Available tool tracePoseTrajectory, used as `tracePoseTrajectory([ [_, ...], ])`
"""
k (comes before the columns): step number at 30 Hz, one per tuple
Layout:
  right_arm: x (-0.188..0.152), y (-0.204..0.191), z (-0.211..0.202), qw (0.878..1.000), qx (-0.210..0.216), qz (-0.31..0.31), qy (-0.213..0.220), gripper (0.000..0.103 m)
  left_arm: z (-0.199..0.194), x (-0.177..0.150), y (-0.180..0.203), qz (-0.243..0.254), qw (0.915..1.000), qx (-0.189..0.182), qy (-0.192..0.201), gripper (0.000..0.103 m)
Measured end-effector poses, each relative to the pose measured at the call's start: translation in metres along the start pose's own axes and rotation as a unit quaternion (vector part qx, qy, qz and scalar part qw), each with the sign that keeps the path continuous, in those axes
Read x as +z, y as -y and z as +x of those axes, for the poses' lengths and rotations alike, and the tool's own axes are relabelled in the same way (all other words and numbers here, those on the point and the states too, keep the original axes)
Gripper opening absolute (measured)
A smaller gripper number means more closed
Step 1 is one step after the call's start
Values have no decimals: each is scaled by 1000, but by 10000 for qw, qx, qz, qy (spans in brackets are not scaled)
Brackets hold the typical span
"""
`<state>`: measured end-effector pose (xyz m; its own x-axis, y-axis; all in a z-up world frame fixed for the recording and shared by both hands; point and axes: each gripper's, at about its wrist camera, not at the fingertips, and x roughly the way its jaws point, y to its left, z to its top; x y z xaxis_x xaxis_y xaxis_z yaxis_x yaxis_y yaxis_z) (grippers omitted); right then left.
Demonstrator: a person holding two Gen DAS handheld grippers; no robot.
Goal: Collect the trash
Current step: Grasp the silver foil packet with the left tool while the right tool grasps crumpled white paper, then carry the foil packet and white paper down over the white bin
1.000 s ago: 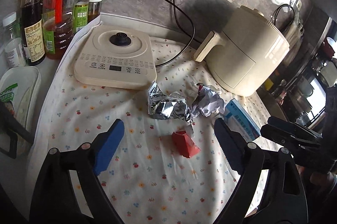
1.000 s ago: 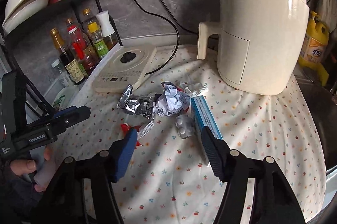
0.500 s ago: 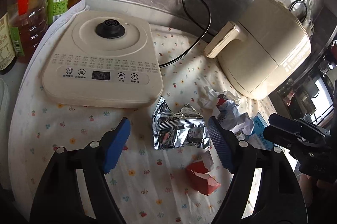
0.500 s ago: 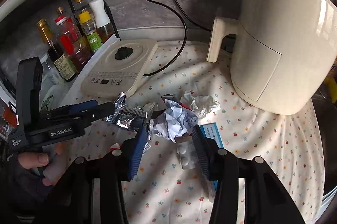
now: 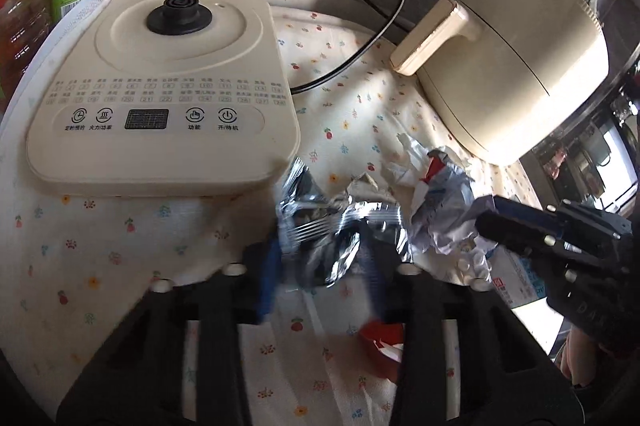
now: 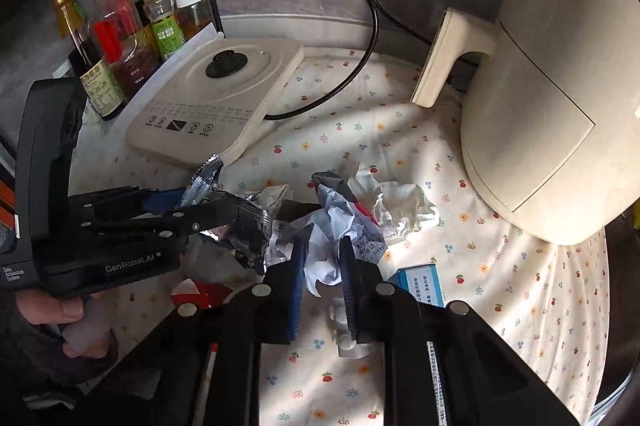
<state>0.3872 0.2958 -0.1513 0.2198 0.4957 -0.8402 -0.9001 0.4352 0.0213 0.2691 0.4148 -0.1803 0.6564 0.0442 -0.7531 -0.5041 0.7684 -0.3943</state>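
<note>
A crumpled silver foil wrapper (image 5: pixel 320 230) lies on the flowered cloth in front of the induction cooker. My left gripper (image 5: pixel 320 258) is closed around it; it also shows in the right wrist view (image 6: pixel 240 238). My right gripper (image 6: pixel 322 258) is closed on a crumpled white printed paper ball (image 6: pixel 340 222), seen too in the left wrist view (image 5: pixel 444 210). A white tissue (image 6: pixel 396 202), a red carton scrap (image 5: pixel 380 342), a blue-white box (image 6: pixel 420 282) and a pill blister (image 6: pixel 344 326) lie around.
A cream induction cooker (image 5: pixel 160 86) sits at the back left with its black cord. A cream air fryer (image 6: pixel 552 98) stands at the right. Sauce bottles (image 6: pixel 120 38) stand on a rack at the far left. The cloth (image 6: pixel 500 286) covers the counter.
Both grippers moved forward and down onto the trash and narrowed: the left around the foil wrapper, the right around the paper ball.
</note>
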Motion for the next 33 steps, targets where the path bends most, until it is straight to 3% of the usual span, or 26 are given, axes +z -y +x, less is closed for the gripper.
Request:
tracePoseTrajectory([
  [4, -4, 2, -22, 9996, 31, 73, 264, 11, -21, -4, 5, 73, 9997, 54, 234, 24],
  [13, -23, 0, -77, 9968, 188, 183, 756, 10, -79, -30, 18, -6, 9965, 179, 822, 24],
  [23, -70, -3, -118, 9957, 258, 253, 858, 10, -114, -72, 41, 9, 9940, 192, 1073, 24],
  [33, -149, 37, -166, 9929, 8, 882, 800, 11, -116, -114, 103, 409, 9961, -69, 780, 24],
])
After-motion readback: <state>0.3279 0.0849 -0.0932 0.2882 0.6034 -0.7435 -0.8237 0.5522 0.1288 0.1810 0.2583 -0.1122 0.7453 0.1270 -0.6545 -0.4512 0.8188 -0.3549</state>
